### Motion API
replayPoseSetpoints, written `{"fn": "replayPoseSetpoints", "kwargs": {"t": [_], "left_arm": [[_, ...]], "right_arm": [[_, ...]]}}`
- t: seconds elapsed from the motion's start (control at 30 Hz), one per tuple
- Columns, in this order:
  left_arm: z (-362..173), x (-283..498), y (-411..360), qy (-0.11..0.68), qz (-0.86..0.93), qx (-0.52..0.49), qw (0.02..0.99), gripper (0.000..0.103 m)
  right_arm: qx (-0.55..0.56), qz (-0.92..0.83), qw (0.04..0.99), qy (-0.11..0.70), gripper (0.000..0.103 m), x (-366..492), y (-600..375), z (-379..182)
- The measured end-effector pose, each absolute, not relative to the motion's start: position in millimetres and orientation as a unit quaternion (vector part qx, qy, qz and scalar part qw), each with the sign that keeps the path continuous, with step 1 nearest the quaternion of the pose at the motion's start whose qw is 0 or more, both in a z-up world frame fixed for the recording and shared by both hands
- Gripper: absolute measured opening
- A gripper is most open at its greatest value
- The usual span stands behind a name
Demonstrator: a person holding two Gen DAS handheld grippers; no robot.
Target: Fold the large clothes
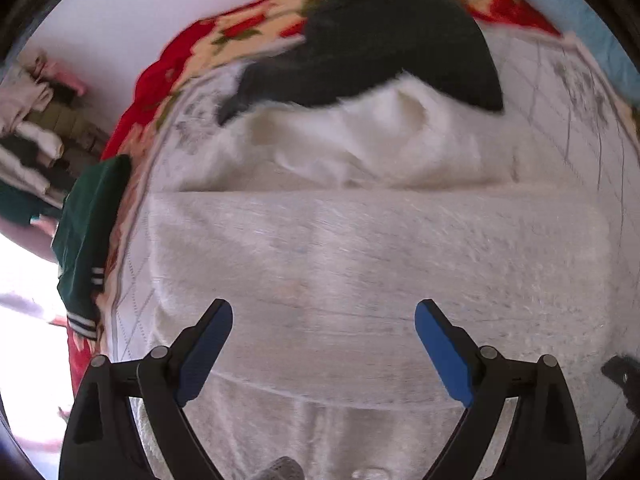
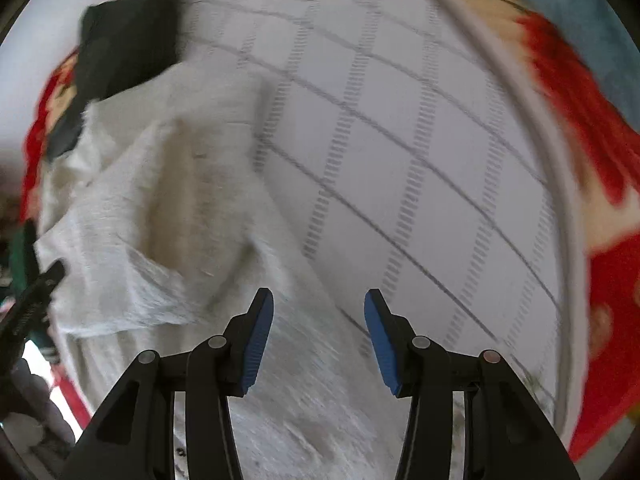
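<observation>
A large white fuzzy garment [image 1: 360, 248] lies spread on the bed, with a folded edge across the middle and a smoother cream part [image 1: 360, 144] behind it. My left gripper [image 1: 323, 320] is open and empty just above it. In the right wrist view the same garment [image 2: 160, 184] lies at the left and runs under my right gripper [image 2: 319, 312], which is open and empty above the garment's right edge. Both views are blurred by motion.
A dark garment [image 1: 380, 36] lies at the far side of the bed, also in the right wrist view [image 2: 124, 36]. A green garment with white stripes [image 1: 88, 240] hangs at the left edge. The white grid-patterned sheet [image 2: 420, 160] covers a red floral blanket [image 2: 600, 160]. Piled clothes [image 1: 32, 128] stand far left.
</observation>
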State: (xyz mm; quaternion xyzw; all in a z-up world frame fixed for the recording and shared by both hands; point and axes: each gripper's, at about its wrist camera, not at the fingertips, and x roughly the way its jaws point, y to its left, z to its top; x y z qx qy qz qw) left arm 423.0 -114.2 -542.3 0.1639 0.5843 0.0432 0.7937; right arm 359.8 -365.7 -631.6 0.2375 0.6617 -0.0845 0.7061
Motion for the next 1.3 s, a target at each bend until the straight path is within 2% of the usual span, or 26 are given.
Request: {"fn": "replayPoseSetpoints", "kwargs": {"t": [0.03, 0.07, 0.1, 0.13, 0.2, 0.3, 0.37, 0.47, 0.57, 0.67, 0.83, 1.0, 1.03, 1.1, 1.13, 1.3], "left_arm": [[-553.1, 425.1, -119.0, 0.591, 0.042, 0.167, 0.788, 0.093], [-566.7, 427.4, -122.2, 0.601, 0.04, 0.17, 0.78, 0.093], [-579.5, 429.9, -123.5, 0.612, 0.038, 0.172, 0.771, 0.093], [-590.3, 431.4, -121.0, 0.621, 0.037, 0.17, 0.764, 0.094], [-600.7, 435.7, -116.3, 0.627, 0.032, 0.155, 0.763, 0.101], [-588.9, 437.4, -102.1, 0.632, 0.033, 0.122, 0.765, 0.102], [-567.2, 428.1, -84.4, 0.627, 0.046, 0.106, 0.771, 0.102], [-527.8, 397.2, -42.6, 0.615, 0.077, 0.077, 0.781, 0.102], [-505.8, 358.4, 0.8, 0.614, 0.12, 0.086, 0.776, 0.102], [-507.2, 318.3, 43.6, 0.625, 0.166, 0.112, 0.754, 0.102], [-553.3, 274.7, 83.3, 0.662, 0.199, 0.125, 0.712, 0.102], [-593.6, 263.1, 93.0, 0.684, 0.186, 0.119, 0.695, 0.102], [-598.0, 262.8, 94.2, 0.682, 0.185, 0.117, 0.697, 0.102], [-601.1, 262.3, 98.2, 0.683, 0.184, 0.107, 0.699, 0.102], [-601.4, 261.8, 98.4, 0.683, 0.184, 0.101, 0.699, 0.102], [-602.2, 263.0, 110.7, 0.691, 0.171, 0.069, 0.699, 0.102]], "right_arm": [[0.244, -0.061, 0.7, 0.668, 0.049, 370.1, -363.7, -639.9], [0.251, -0.046, 0.697, 0.67, 0.043, 375.9, -363.7, -646.0], [0.259, -0.023, 0.692, 0.674, 0.027, 386.0, -360.3, -655.0], [0.244, -0.029, 0.691, 0.68, 0.007, 391.8, -359.3, -661.7], [0.236, -0.06, 0.691, 0.681, 0.006, 393.2, -367.2, -670.6], [0.296, -0.087, 0.673, 0.672, 0.009, 382.9, -383.6, -678.0], [0.272, -0.103, 0.671, 0.682, 0.028, 380.4, -374.6, -667.7], [0.281, -0.101, 0.664, 0.685, 0.04, 360.6, -350.7, -638.2], [0.289, -0.068, 0.671, 0.68, 0.043, 340.7, -320.9, -611.0], [0.319, -0.01, 0.651, 0.689, 0.043, 322.0, -280.9, -600.8], [0.337, 0.057, 0.598, 0.725, 0.043, 306.5, -194.5, -627.5], [0.326, 0.079, 0.57, 0.75, 0.043, 298.8, -129.0, -669.4], [0.308, 0.07, 0.565, 0.762, 0.042, 298.2, -118.4, -681.0], [0.287, 0.036, 0.577, 0.764, 0.012, 311.6, -104.7, -695.4], [0.276, 0.007, 0.588, 0.76, 0.002, 310.3, -105.2, -694.5], [0.327, 0.019, 0.598, 0.732, 0.0, 306.8, -91.0, -663.2]]}}
